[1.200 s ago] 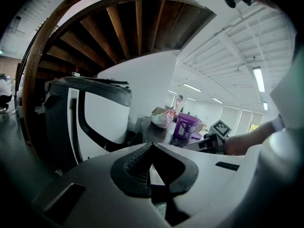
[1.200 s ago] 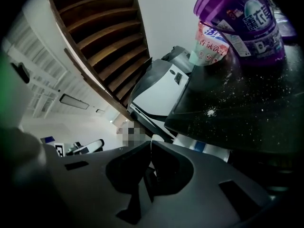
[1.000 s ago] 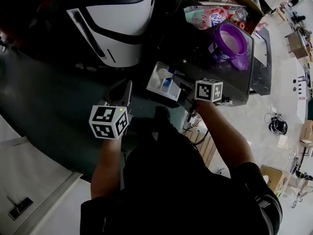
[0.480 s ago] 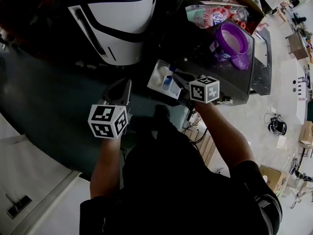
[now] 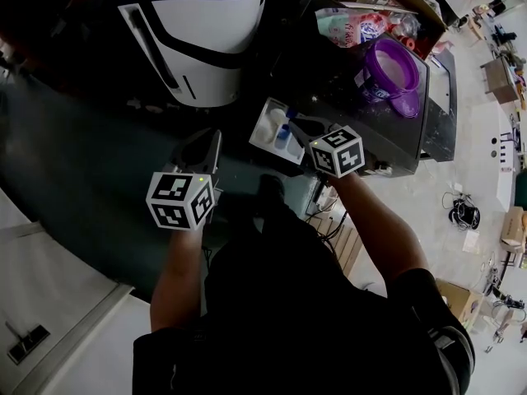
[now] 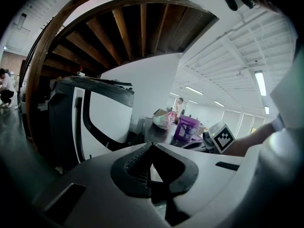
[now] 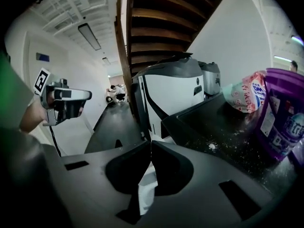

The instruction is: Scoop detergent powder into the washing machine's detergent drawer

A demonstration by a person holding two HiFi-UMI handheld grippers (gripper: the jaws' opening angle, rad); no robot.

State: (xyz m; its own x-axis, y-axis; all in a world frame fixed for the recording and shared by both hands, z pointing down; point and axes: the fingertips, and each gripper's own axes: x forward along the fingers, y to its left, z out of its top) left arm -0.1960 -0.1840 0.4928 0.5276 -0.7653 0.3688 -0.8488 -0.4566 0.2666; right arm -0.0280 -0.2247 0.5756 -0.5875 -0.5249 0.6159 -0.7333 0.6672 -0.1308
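Your left gripper point(image 6: 152, 145) has its 2 jaws pressed together on nothing, off to the left of the detergent drawer point(image 5: 268, 127). Your right gripper point(image 7: 151, 142) is likewise closed and empty, at the edge of that white, pulled-out drawer, where 1 blue compartment shows. The open purple detergent tub point(image 5: 387, 66) stands well apart on the dark machine top point(image 7: 228, 127), pale inside, with powder specks point(image 7: 213, 147) spilled nearby.

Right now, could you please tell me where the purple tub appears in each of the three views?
Head view: the purple tub stands at the upper right, open top facing the camera.
Left gripper view: it is small, just right of centre, in the background.
Right gripper view: it is large, at the far right edge, partly cut off.
Shared landmark: the pink bag next to the tub in all three.
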